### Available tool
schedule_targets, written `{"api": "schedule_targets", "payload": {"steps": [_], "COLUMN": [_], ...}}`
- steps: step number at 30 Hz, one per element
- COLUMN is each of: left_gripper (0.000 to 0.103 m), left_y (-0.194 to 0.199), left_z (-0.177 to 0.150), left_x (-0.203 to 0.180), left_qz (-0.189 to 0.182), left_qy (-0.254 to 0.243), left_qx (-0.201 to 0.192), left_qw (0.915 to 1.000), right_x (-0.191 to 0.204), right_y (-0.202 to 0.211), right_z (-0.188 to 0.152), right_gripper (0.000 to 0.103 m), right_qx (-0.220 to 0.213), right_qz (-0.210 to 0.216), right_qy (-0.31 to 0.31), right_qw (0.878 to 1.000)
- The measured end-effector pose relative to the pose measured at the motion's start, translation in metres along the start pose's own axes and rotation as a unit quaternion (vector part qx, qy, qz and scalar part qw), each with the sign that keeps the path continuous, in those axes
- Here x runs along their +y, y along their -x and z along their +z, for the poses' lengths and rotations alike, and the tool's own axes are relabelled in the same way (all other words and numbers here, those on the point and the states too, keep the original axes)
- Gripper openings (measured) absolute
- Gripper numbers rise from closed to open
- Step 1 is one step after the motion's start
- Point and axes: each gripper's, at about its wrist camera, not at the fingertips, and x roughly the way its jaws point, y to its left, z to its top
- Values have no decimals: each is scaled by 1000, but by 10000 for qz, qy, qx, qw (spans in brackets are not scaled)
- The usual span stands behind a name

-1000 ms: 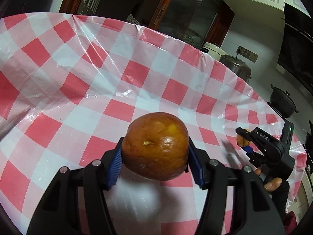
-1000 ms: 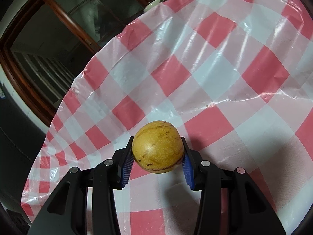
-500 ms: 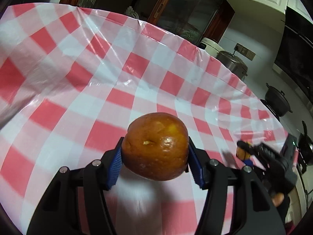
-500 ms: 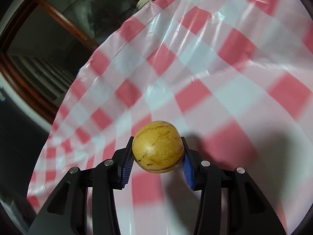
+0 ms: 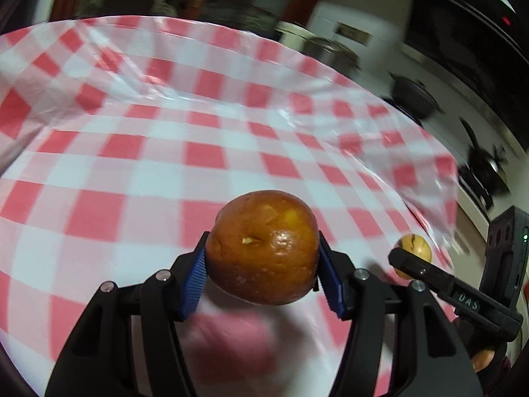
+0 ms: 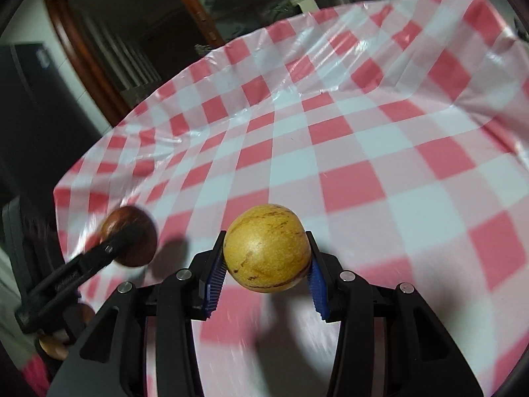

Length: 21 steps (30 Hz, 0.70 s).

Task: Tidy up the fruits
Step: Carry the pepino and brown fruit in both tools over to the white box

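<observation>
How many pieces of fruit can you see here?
2. A brown-orange fruit is clamped in the left gripper, and a yellow streaked fruit is clamped in the right gripper, both above the checked tablecloth. More could lie out of view.

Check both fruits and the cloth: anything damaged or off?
The brown-orange fruit in the left gripper has a dented, blotchy skin. The yellow fruit looks sound. The plastic tablecloth is wrinkled; nothing spilled.

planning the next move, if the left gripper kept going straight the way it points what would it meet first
Probably only the checked tablecloth. The left gripper, shut on the brown fruit, points across bare cloth. The right gripper with its yellow fruit sits off to the side, though depth is hard to judge.
</observation>
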Motion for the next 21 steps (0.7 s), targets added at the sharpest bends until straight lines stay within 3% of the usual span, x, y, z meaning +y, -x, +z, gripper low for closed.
{"api": "schedule_targets", "payload": {"steps": [5,11,14,21], "left_gripper": [60,60,60,60], "left_y": [1,7,10,15], "left_z": [-22,-41,-51,-87], "left_x": [-53,-114,-146,-225], "left_qz": [-280,-649,-893,-1465], "left_qy": [-711,-1569,-1998,-3132], "left_qx": [244,449,568,848], "left_qw": [9968,9845,9741,9345], "right_x": [-15,-49,-72,-122], "right_y": [44,97,127,187], "right_z": [-27,-63,-83,-124], "right_gripper": [44,44,44,44], "right_qx": [-175,-418,-571,-870], "right_qz": [-171,-503,-738,-1252], "right_qy": [266,254,74,-388], "right_qw": [9993,9975,9956,9875]}}
